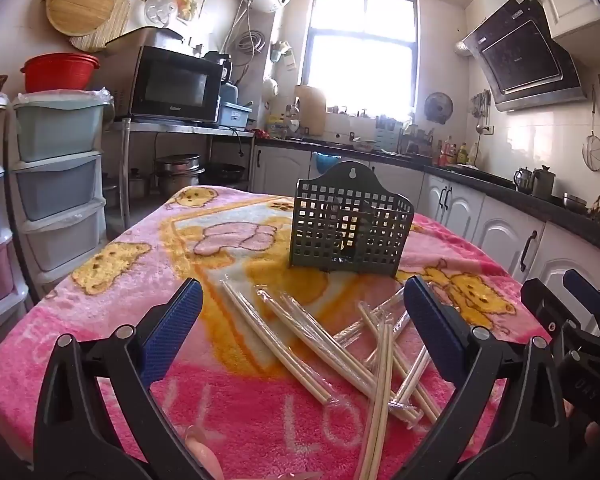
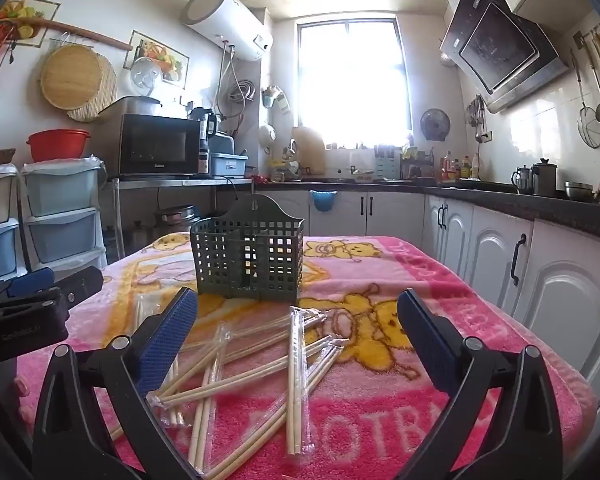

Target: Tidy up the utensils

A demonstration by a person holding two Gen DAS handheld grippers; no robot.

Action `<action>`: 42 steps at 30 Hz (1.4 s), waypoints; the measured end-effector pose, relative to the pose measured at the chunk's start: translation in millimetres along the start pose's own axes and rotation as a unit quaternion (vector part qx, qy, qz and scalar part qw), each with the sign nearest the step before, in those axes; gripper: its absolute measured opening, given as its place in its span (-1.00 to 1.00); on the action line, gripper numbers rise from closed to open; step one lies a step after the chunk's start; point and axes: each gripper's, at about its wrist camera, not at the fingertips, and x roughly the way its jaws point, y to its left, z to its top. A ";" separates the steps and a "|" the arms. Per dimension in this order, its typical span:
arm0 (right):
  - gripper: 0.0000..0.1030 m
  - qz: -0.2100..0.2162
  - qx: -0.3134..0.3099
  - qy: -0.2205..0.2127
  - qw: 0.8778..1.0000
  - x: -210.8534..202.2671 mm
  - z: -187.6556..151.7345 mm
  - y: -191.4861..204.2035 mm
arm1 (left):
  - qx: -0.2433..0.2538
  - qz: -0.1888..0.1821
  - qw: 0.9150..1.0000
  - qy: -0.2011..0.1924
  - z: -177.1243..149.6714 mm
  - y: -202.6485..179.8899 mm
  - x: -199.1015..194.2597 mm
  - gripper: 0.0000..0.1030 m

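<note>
Left gripper (image 1: 302, 312) wide open and holding nothing, right gripper (image 2: 298, 320) wide open too, wrapped chopsticks (image 2: 260, 364) scattered on pink blanket (image 1: 100, 280), near green utensil holder (image 2: 247, 256) standing behind them.

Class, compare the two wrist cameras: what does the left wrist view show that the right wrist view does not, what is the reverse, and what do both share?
Only the left wrist view shows the open left gripper from behind, with the right gripper's body at its right edge. Only the right wrist view shows the open right gripper from behind, the left gripper's body at its left edge, and a second fruit picture on the wall. Both share the green basket, the wrapped chopsticks scattered on the pink blanket, the microwave and the window.
</note>
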 end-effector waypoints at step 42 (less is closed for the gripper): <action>0.88 0.003 0.008 -0.014 1.000 -14.2 7.5 0.8 | -0.002 -0.004 1.000 -0.012 6.7 -1.2 -7.8 0.80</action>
